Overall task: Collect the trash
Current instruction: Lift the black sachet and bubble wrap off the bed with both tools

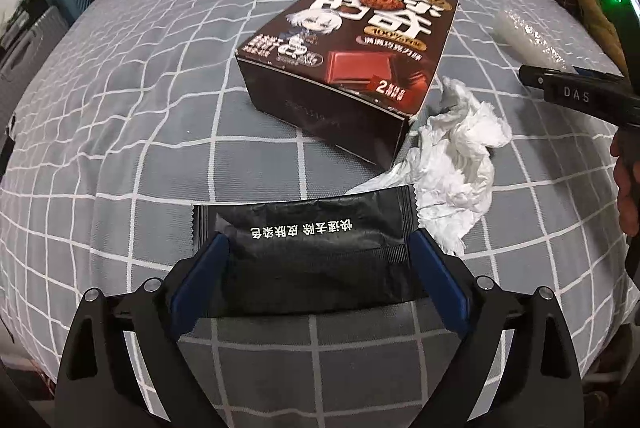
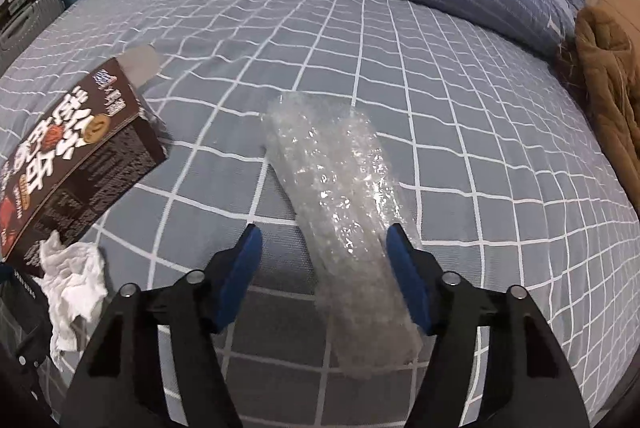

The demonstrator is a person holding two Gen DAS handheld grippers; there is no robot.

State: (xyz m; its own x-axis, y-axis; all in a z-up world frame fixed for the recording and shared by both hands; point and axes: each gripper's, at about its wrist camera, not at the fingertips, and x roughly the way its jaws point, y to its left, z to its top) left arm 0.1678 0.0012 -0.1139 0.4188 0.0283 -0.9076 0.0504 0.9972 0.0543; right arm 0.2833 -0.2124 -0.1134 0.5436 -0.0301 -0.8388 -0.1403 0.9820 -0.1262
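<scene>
Presently, scene: trash pieces lie scattered on a bed (image 1: 120, 131) with a grey checked sheet.
Left gripper (image 1: 316, 252): fingers spread wide, straddling a black sachet (image 1: 316, 228) at lower centre of the left view; pads beside its short edges, grip not visible.
Right gripper (image 2: 322, 248): fingers apart around a strip of bubble wrap (image 2: 340, 187); the right pad lies against it, the left stands clear.
Other trash: brown snack box (image 1: 348, 55) at centre, crumpled tissue (image 1: 456, 163) just beside its lower right corner.
Step in hand: likely positioning for two pickups.
Next move: closing squarely on each flat, flimsy piece.
Hidden: no collecting bin in view; box contents unknown; the sachet's near edge is covered by the fingers.
</scene>
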